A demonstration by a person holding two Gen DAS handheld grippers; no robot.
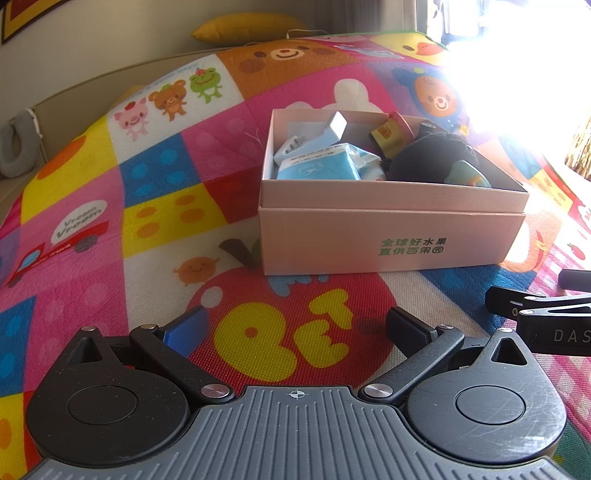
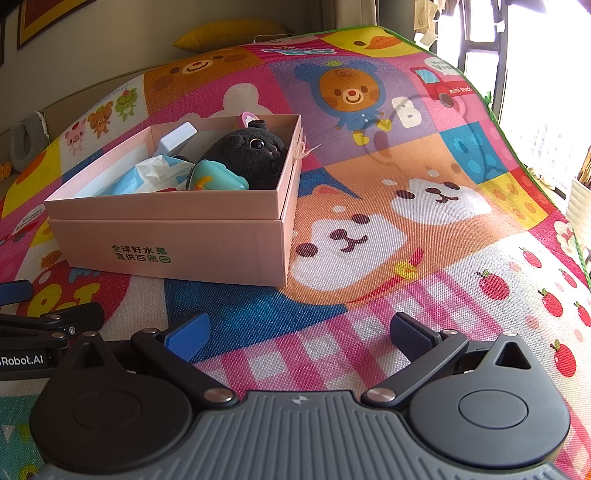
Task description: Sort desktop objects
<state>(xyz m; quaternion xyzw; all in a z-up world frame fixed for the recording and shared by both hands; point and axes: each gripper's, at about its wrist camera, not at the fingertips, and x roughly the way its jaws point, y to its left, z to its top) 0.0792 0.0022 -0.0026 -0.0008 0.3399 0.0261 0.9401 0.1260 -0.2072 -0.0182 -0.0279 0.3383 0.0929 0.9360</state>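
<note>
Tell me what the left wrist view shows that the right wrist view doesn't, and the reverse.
Only the left wrist view shows the white plug adapter and the brown and gold item at the back of the box, plus the printed fire truck on the mat.

Only the right wrist view shows the black plush toy's face, the mat right of the box, and the window frame.

Both show the pink box, blue tissue pack, teal toy, yellow cushion, and the left gripper and right gripper open and empty.
</note>
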